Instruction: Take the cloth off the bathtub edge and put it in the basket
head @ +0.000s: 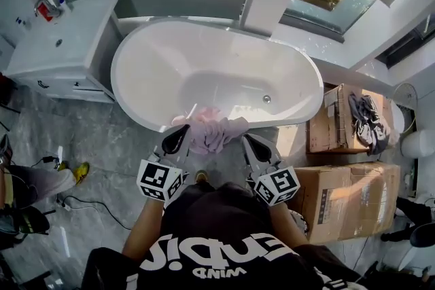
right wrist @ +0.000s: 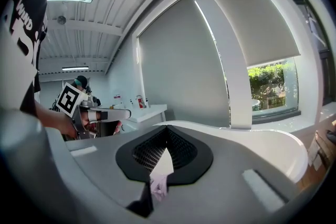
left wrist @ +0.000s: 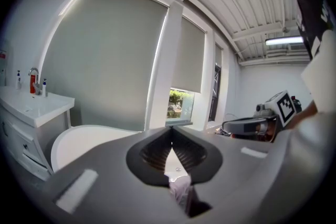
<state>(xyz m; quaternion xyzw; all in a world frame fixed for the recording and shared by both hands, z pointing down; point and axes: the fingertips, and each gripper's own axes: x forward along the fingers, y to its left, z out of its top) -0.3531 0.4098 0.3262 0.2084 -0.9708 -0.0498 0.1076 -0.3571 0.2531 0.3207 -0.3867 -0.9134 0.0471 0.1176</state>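
Cloth (head: pixel 207 131) pinched at bathtub (head: pixel 119 81) edge, both grippers on it
L gripper (head: pixel 181 134) & R gripper (head: pixel 247 142) each closed tight on pink cloth, one per side; cloth sits bunched on tub's near rim, approx. mid-length, partly hanging over outer wall.

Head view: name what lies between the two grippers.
The pink cloth on the bathtub edge, bunched between left gripper and right gripper; head view shows it.

Even daylight is admitted through the clear glass window (left wrist: pixel 180 105) beyond the jaws, and a soft sheen is thrown on the glossy white oval bathtub (head: pixel 204 61) ahead of them. Both gripper views are bowed and darkened at the edges; the near jaws are rendered soft.
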